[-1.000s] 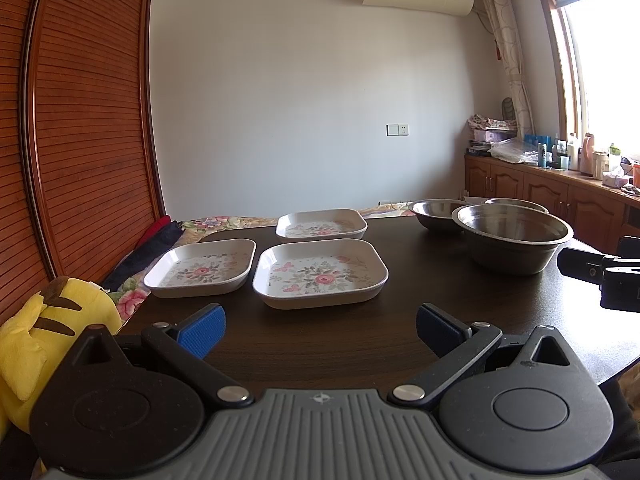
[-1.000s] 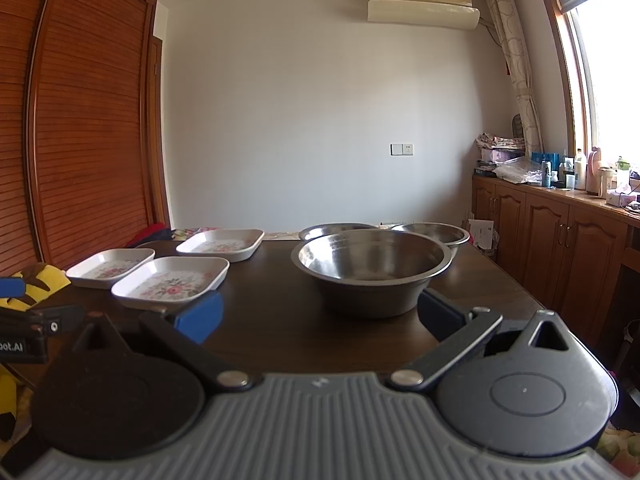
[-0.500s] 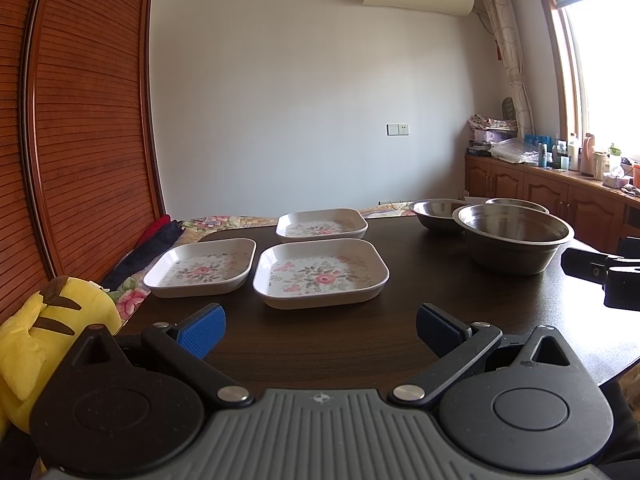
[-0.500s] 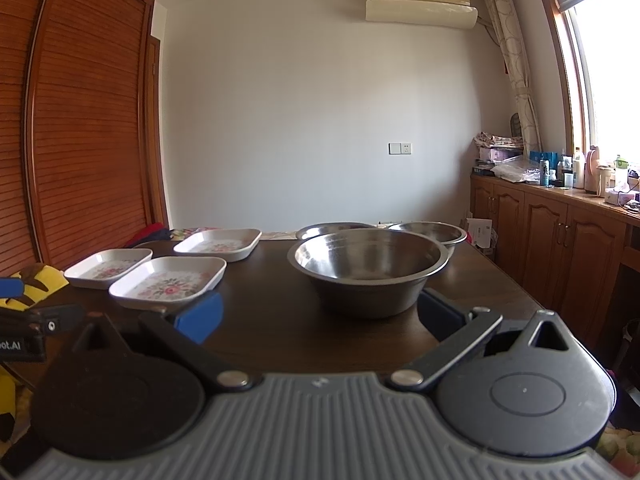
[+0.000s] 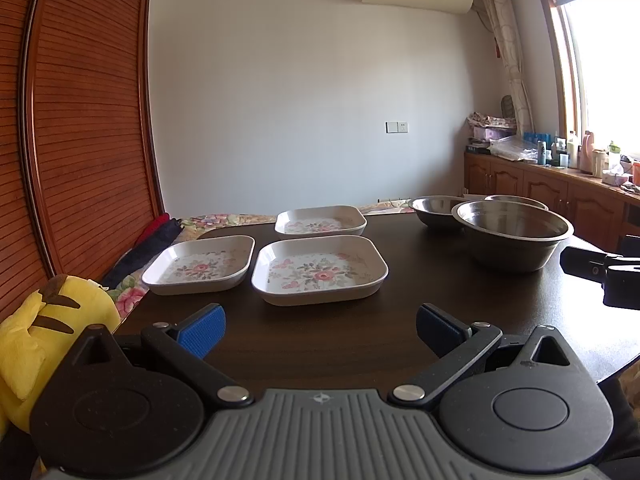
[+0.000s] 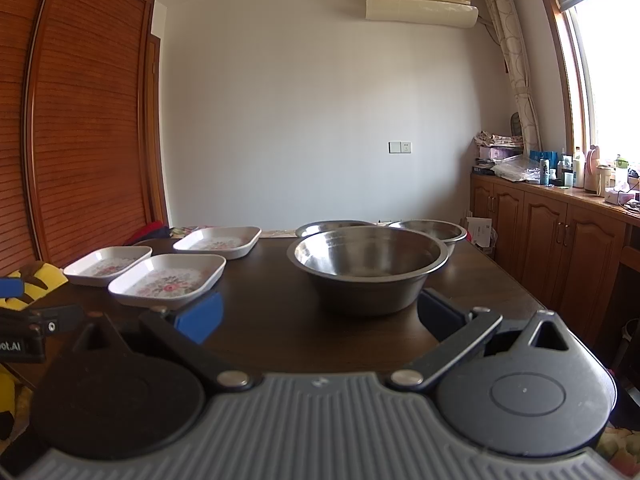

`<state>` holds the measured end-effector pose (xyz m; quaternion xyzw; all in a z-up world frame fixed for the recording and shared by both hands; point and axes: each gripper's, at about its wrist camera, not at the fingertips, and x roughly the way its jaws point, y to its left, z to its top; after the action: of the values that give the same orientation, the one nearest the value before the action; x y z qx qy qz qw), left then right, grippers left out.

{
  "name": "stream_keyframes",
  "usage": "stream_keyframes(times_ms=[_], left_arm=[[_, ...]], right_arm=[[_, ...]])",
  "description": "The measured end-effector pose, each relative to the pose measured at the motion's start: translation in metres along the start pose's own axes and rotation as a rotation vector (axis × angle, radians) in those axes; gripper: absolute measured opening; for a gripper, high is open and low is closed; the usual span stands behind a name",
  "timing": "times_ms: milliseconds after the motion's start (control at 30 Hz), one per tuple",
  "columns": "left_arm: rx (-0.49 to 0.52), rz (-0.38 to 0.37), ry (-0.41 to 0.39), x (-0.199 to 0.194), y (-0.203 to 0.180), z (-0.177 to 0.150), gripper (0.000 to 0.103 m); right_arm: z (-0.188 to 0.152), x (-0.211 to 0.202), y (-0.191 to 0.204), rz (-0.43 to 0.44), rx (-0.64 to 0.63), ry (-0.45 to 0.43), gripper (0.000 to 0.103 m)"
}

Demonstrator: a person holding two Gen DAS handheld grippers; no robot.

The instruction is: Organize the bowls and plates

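Left gripper (image 5: pixel 320 322): jaws wide, empty, lower centre.
Right gripper (image 6: pixel 318 312): wide, empty.
Floral plates (image 5: pixel 320 272): centre-left.
Steel bowls (image 6: pixel 368 264): centre-right.
Risk: thin rims may slip when pinched.

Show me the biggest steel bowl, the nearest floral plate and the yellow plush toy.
biggest steel bowl (image 6: pixel 368 256): right wrist view, inner wall.
nearest floral plate (image 5: pixel 318 272): left wrist view, patterned floor.
yellow plush toy (image 5: pixel 48 320): left wrist view, its yellow body.

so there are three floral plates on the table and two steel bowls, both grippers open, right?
Not quite: there are three steel bowls, not two. The right wrist view shows a big one in front and two behind. The three floral plates and open grippers are correct.
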<state>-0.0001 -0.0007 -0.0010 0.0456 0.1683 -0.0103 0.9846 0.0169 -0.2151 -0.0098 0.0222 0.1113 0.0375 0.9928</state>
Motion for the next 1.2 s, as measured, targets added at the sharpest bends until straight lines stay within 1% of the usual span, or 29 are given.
stream_keyframes(times_ms=[300,467,733,833,1033,1133,1200], left_arm=[[0.004,-0.016,0.031,0.005,0.001,-0.004,0.103],[0.013,-0.026,0.051,0.013,0.009,0.0,0.103],[0.003,-0.055,0.049,0.027,0.029,0.018,0.103],[0.004,-0.062,0.048,0.035,0.037,0.024,0.103],[0.006,-0.069,0.055,0.048,0.049,0.032,0.099],[0.009,-0.069,0.057,0.055,0.054,0.034,0.095],[0.005,-0.066,0.062,0.059,0.058,0.035,0.095]], right_arm=[[-0.008,0.006,0.0,0.01,-0.001,0.029,0.103],[-0.005,0.011,0.006,0.041,-0.022,0.039,0.103],[0.007,0.026,0.014,0.148,-0.02,0.072,0.103],[0.013,0.033,0.018,0.17,-0.036,0.074,0.103],[0.024,0.044,0.03,0.239,-0.063,0.075,0.103],[0.027,0.052,0.038,0.268,-0.085,0.086,0.103],[0.03,0.058,0.043,0.289,-0.092,0.096,0.102]])
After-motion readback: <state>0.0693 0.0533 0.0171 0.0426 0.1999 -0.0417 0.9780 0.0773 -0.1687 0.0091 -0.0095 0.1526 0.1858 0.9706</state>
